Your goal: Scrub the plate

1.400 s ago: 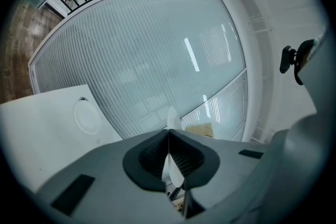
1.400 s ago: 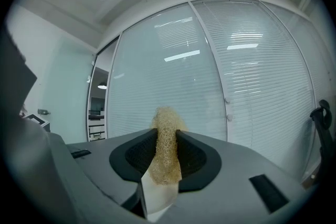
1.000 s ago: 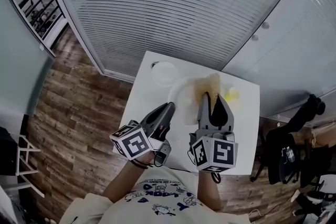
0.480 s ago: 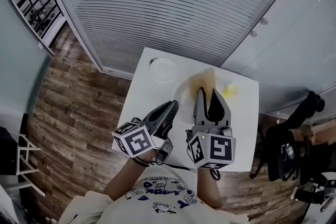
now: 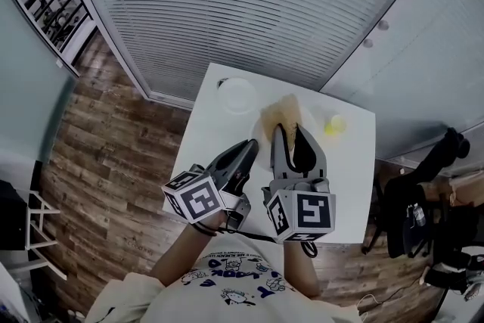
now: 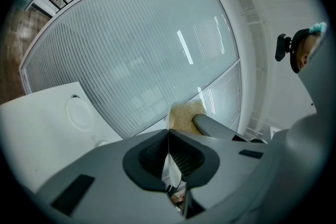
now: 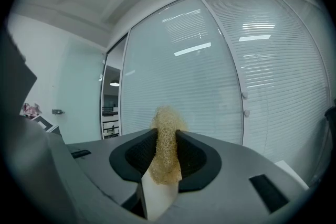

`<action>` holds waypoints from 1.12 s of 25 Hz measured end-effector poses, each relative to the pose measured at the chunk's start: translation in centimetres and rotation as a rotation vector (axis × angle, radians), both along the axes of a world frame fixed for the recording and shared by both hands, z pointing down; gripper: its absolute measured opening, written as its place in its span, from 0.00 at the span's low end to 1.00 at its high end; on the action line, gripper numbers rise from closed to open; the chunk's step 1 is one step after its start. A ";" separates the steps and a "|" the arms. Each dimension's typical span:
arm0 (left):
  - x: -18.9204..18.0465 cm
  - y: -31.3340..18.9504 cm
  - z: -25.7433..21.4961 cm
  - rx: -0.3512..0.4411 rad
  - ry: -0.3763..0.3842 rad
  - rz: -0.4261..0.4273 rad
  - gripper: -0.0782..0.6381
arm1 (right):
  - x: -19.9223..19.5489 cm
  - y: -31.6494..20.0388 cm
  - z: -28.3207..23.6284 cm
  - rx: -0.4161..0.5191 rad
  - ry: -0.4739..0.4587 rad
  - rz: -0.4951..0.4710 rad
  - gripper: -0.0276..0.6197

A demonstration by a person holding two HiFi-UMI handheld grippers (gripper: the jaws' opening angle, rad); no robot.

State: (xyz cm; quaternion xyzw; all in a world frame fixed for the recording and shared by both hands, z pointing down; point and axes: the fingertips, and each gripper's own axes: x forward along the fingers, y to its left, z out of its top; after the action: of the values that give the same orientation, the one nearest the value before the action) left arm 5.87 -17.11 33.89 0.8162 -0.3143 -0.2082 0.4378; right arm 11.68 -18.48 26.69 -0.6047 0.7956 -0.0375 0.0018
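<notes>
The left gripper [image 5: 243, 155] is clamped on what seems the thin rim of the plate [image 6: 171, 168], and the right gripper [image 5: 292, 136], just right, pinches the scrubber [image 7: 165, 144].

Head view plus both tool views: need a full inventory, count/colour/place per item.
table: 1, white, centre, below both tools
plate: 1, white, rim in the left tool
scrubber: 1, tan mesh, in the right tool, next to the plate
round dish: 1, white, far left part of the table
small yellow thing: 1, yellow, far right part of the table; too small to name
blinds: pale grey, wall beyond the table
floor: brown wood, left of the table
dark clutter: black, right edge; unclear
shirt: 1, white with print, bottom edge
left tool: 1, grey, shut on the plate
right tool: 1, grey, shut on the scrubber
</notes>
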 end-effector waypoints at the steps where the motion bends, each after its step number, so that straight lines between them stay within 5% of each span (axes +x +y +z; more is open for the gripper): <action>1: -0.1 0.0 0.0 0.000 0.001 -0.002 0.14 | -0.2 0.1 0.1 -0.002 -0.001 -0.005 0.20; 28: -4.2 -1.8 -0.8 -0.008 0.057 -0.098 0.14 | -4.3 1.7 1.9 -0.066 0.010 -0.122 0.20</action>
State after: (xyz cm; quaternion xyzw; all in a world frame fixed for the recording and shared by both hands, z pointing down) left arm 1.68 -18.91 33.10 0.7917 -0.3422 -0.2515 0.4391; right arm 7.40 -16.77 28.59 -0.5549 0.8293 -0.0606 -0.0244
